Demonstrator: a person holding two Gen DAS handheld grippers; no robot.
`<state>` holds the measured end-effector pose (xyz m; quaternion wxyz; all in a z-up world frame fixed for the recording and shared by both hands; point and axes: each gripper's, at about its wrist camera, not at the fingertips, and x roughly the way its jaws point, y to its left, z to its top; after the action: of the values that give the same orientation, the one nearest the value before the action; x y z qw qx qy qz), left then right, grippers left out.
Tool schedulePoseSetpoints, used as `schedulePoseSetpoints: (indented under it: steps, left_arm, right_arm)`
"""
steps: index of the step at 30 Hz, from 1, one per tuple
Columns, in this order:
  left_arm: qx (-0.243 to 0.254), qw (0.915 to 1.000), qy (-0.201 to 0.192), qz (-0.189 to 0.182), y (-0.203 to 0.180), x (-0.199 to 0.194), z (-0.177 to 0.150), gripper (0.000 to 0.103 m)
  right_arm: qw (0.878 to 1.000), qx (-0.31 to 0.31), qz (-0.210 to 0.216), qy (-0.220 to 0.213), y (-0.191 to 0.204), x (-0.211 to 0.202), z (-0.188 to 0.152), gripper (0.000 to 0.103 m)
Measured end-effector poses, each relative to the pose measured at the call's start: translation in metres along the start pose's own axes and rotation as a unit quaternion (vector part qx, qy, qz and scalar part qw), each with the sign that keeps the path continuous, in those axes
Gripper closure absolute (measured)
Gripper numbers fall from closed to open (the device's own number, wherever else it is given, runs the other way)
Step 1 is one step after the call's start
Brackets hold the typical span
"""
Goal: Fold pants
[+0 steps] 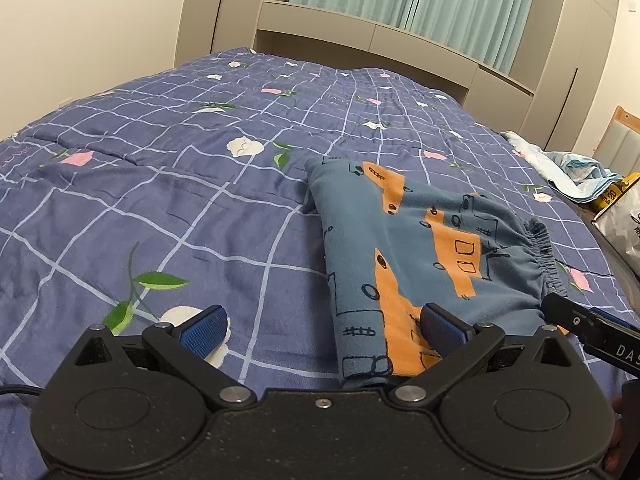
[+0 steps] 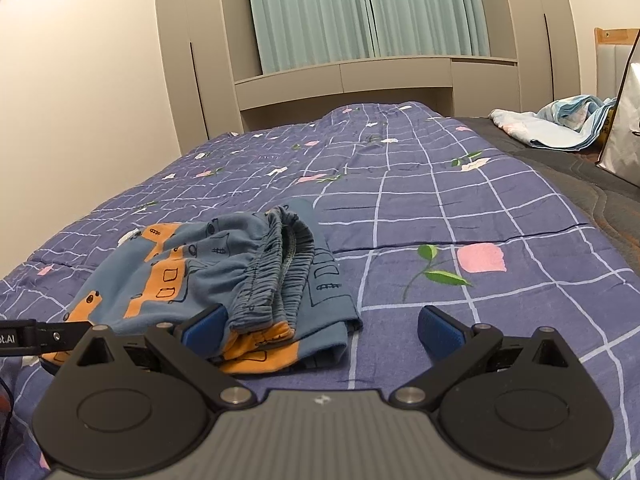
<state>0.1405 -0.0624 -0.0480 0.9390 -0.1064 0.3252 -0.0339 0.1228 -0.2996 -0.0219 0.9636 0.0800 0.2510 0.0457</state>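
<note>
pants (image 1: 416, 256): small blue pair with orange print, already folded into a compact bundle; lying on the bedspread (image 1: 160, 208) toward its near edge.
waistband (image 2: 280, 264): elastic, gathered, sitting on top of the bundle at its right side; layers stacked there, edges not flush.
handling: judged light, soft knit, limp; no stiffness, will sag and unfold if lifted by one layer. Not slippery, not fragile.
grip point: best guess is the near folded edge or the waistband, pinching all layers together; thick elastic gives the firmest bite.
left gripper (image 1: 322, 330): fingers spread wide, holding nothing. Right pad (image 1: 442, 330) over the near-left corner of the pants, contact not clear; left pad over bare bedspread left of the pants.
right gripper (image 2: 320, 326): fingers spread wide, holding nothing. Left pad (image 2: 206, 326) just at the near edge of the pants below the waistband; right pad over bedspread to the right of the pants.
pants vs tongs: bundle between the two grippers, near edge just ahead of both.
progress: looks close to done; waistband end untidy, may need squaring.
risk: single-layer pinch pulling the fold open.
</note>
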Motion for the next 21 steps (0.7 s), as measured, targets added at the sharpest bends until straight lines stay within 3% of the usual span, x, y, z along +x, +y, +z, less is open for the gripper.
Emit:
schedulePoseSetpoints:
  steps: [6,11,16,21]
  left_arm:
    - [-0.002,1.0,0.001,-0.002,0.001,0.001,0.0,0.001]
    - [-0.019,0.9995,-0.008,-0.026,0.006,-0.002,0.009,0.001]
    - [-0.024,0.9983,-0.008,-0.053,0.005,0.009,0.019,0.001]
    - [-0.038,0.9976,0.01,-0.056,0.003,0.028,0.025,0.001]
  right_arm:
    - [1.0,0.005,0.004,0.002,-0.001,0.001,0.0,0.0]
    - [1.0,0.007,0.012,-0.004,-0.002,-0.002,0.0,0.0]
    - [0.996,0.029,0.082,0.003,-0.008,0.004,0.006,0.0]
    - [0.992,0.059,0.109,0.019,-0.018,0.024,0.022,0.0]
